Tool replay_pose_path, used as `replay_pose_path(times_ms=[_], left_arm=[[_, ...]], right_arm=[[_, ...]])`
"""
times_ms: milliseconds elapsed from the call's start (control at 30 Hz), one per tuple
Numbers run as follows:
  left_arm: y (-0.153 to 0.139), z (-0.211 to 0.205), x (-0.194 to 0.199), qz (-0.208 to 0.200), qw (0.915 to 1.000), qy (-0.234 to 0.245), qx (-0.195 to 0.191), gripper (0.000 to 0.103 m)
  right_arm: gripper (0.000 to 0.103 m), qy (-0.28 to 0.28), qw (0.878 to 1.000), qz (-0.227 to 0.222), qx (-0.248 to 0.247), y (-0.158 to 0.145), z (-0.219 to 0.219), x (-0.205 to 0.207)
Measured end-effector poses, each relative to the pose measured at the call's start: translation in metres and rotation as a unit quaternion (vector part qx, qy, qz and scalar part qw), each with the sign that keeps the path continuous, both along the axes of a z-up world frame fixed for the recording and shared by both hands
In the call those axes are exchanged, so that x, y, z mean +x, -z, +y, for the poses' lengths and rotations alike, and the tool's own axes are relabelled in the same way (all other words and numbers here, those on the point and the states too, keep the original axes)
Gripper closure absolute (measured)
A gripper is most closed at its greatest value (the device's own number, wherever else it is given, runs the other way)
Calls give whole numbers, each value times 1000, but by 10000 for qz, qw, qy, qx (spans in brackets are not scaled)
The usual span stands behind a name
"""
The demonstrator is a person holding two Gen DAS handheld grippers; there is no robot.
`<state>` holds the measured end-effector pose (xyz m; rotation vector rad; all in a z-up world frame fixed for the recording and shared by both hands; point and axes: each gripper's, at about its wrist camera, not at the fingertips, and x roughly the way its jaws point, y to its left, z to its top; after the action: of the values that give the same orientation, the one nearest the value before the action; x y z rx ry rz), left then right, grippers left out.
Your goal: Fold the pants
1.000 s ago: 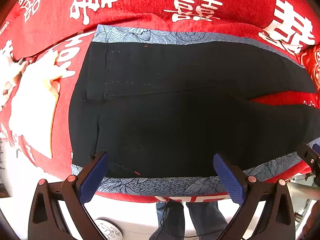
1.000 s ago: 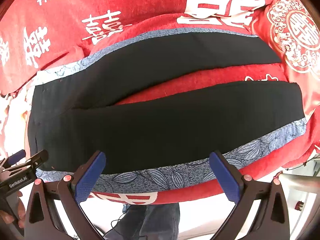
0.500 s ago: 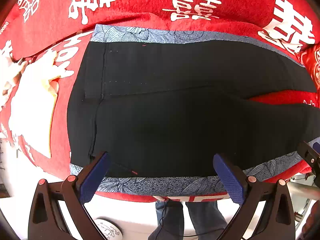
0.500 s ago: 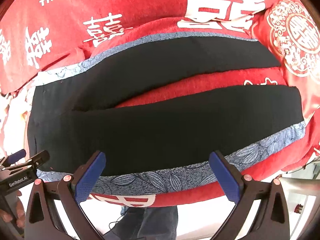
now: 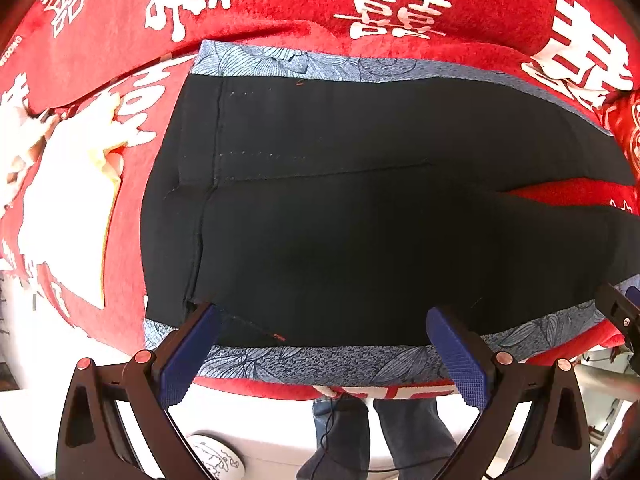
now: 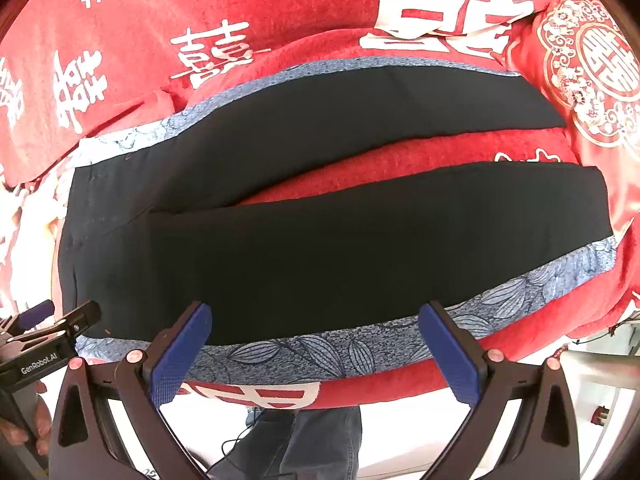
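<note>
— Pants (image 5: 360, 220): where are they?
— Spread flat on the red blanket (image 5: 280, 8) ahead of both tools, legs parted toward the right.
— And the tools?
— Left tool (image 5: 322, 344) and right tool (image 6: 316, 340) both gape wide, holding nothing, over the near patterned stripe (image 6: 320, 354).

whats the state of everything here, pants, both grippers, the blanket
pants: spread flat, unfolded, legs apart in a V
left gripper: open, at the near edge of the waist end, holding nothing
right gripper: open, at the near leg's edge, holding nothing
blanket: under the pants, showing between the legs
</note>
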<state>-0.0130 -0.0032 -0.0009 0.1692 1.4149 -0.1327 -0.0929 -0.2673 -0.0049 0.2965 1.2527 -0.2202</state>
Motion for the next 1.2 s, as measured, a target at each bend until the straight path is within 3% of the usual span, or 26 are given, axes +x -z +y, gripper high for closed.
replay_pose_path(times_ms=[200, 767, 1033, 1200], left_arm=[[0, 11, 0, -109, 9997, -69, -198, 0], [6, 38, 2, -233, 9993, -263, -139, 0], [13, 65, 2, -90, 9976, -573, -373, 0], [21, 97, 1, -54, 9949, -846, -540, 0]], right_arm=[[0, -54, 10000, -28, 77, -1, 7, 0], [0, -257, 9994, -56, 202, 0, 30, 10], [0, -484, 9959, -237, 725, 3, 48, 16], [0, -674, 9876, -316, 1383, 10, 64, 16]])
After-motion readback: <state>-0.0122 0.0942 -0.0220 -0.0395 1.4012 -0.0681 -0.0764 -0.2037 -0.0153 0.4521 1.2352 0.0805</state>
